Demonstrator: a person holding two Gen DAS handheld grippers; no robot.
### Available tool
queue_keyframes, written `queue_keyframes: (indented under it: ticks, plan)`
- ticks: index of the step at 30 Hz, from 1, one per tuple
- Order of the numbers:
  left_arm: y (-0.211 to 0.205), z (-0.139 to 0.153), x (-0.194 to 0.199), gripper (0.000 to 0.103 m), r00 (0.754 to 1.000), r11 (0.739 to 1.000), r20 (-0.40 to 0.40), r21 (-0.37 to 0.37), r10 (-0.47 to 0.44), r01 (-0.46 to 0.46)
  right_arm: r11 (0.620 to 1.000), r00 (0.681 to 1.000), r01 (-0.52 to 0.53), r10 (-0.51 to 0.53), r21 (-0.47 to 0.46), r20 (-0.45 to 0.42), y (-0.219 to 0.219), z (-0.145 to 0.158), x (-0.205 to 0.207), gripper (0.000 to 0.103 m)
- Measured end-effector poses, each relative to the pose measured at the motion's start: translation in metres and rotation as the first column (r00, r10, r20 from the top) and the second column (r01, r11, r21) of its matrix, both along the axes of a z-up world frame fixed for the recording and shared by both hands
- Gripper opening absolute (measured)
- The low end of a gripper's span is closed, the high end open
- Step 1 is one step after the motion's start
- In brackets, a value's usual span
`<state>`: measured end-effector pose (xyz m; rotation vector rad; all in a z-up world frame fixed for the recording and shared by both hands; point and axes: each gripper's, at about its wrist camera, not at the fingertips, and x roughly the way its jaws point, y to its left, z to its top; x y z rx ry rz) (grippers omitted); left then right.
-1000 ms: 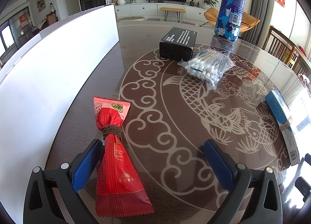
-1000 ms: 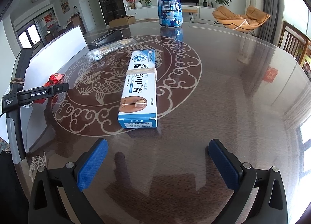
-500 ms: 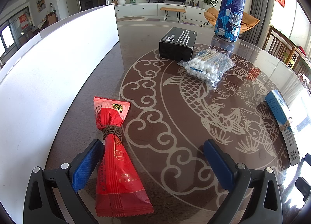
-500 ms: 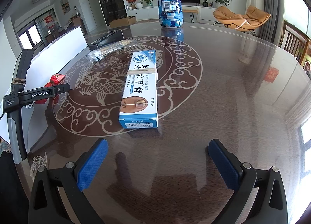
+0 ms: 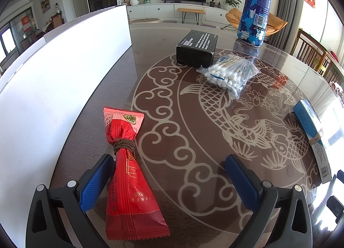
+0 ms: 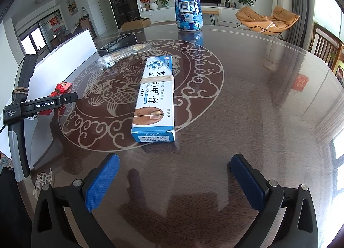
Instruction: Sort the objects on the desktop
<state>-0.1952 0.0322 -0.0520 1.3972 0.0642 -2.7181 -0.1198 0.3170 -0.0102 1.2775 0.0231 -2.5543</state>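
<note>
Both tongs gape empty over the surface (image 6: 247,101), the left tongs (image 5: 169,181) straddling the red packet (image 5: 126,175) (tied with cord) against their left pad, so the pickup seems pending: centre, then close; the blue box (image 6: 154,99) lies ahead of the right tongs (image 6: 175,181).

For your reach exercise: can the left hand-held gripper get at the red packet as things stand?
Probably yes: the left hand-held gripper is open, the red packet lies by its left finger, and nothing blocks it.
</note>
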Motion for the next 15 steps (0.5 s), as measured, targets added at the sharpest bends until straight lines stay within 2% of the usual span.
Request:
queue_keyframes:
  ticks: [15]
  plan:
    - [0.0003,0.0000,0.0002,0.103,1.000,1.000,0.000,0.000,0.000,0.000,1.000,1.000,0.000,0.000,-0.001,0.000,0.0001,0.0000,0.0003,0.103]
